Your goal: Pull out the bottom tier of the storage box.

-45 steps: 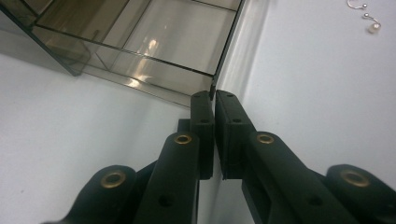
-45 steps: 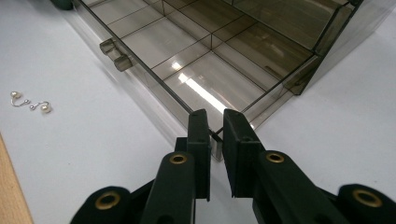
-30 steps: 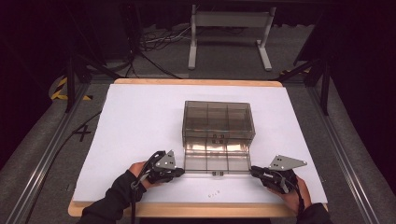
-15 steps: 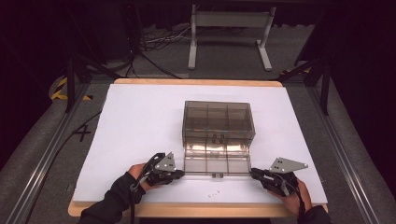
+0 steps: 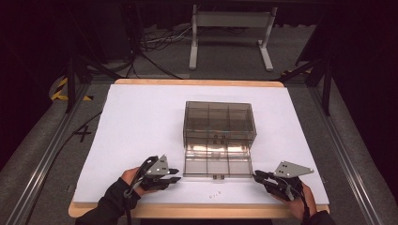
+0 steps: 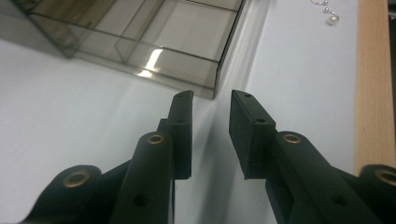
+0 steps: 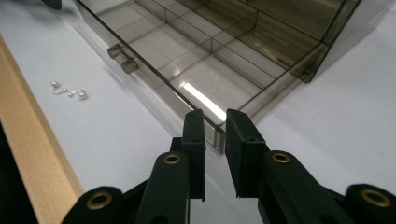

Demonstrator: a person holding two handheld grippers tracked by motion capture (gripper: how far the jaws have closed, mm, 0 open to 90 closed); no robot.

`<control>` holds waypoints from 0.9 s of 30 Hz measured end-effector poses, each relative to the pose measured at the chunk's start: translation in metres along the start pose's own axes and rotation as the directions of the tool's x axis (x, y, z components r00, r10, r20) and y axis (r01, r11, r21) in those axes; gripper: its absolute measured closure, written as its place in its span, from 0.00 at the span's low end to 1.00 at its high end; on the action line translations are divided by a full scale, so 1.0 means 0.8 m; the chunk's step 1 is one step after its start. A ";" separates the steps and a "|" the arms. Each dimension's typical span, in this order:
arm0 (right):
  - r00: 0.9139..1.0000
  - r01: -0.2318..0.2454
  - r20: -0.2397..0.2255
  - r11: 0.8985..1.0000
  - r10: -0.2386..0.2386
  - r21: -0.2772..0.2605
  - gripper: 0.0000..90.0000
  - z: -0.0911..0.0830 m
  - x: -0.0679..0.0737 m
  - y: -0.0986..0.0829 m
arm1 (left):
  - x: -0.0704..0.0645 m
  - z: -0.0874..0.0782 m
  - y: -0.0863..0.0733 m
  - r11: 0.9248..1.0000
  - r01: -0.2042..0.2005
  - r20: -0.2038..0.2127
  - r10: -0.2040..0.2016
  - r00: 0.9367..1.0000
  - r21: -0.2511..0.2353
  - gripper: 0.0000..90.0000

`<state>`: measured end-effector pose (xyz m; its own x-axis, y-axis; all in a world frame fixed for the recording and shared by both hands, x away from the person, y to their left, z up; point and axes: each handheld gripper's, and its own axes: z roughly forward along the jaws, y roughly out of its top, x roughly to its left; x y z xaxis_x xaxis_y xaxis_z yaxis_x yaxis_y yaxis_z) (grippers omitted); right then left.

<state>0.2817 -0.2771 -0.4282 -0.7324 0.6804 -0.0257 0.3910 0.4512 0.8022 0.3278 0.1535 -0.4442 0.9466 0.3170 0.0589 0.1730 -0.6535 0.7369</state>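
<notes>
Here both grippers' fingers (image 6: pixel 182 135) stand narrowly apart, empty, at the open lid (image 5: pixel 217 161) corners; uneven lifting could skew the organizer box (image 5: pixel 219 123).

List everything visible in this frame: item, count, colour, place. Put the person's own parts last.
Compartment box: one, smoky clear plastic, table centre, its lid folded open flat toward the person.
Small beads: a few, pale, on the white sheet near the front edge.
White sheet: one, covering the tabletop.
Table: one, light wood edge.
Metal stand: one, grey, on the floor behind.
Left claw: black, slightly open, at the lid's left front corner.
Right claw: black, slightly open, at the lid's right front corner.
</notes>
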 end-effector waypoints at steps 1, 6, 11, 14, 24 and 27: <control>1.000 0.009 -0.004 1.000 -0.009 -0.004 0.87 -0.002 0.003 0.001 | -0.001 -0.005 -0.005 1.000 0.012 -0.013 -0.012 1.000 -0.019 0.75; 0.997 0.027 -0.075 0.998 -0.030 -0.049 0.87 -0.002 0.025 0.007 | -0.014 -0.021 -0.027 0.991 0.044 -0.081 -0.054 0.995 -0.123 0.55; 0.984 0.061 -0.165 0.996 -0.070 -0.063 0.80 0.015 0.046 0.017 | -0.016 -0.028 -0.035 0.981 0.073 -0.123 -0.096 0.988 -0.182 0.35; 0.974 0.092 -0.206 0.995 -0.099 -0.043 0.75 0.030 0.057 0.022 | -0.011 -0.029 -0.037 0.973 0.095 -0.112 -0.120 0.986 -0.209 0.27; 0.941 0.184 -0.289 0.983 -0.175 0.003 0.87 0.065 0.070 0.031 | -0.010 -0.029 -0.048 0.969 0.092 -0.118 -0.122 0.986 -0.230 0.21; 0.932 0.206 -0.309 0.979 -0.192 0.011 0.89 0.075 0.076 0.033 | -0.010 -0.029 -0.048 0.968 0.089 -0.117 -0.120 0.986 -0.236 0.20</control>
<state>0.2811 -0.1893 -0.4446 -0.9295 0.3688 0.0060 0.2383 0.5880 0.7729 0.3072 0.1924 -0.4573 0.8808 0.4709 0.0486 0.1880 -0.4421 0.8771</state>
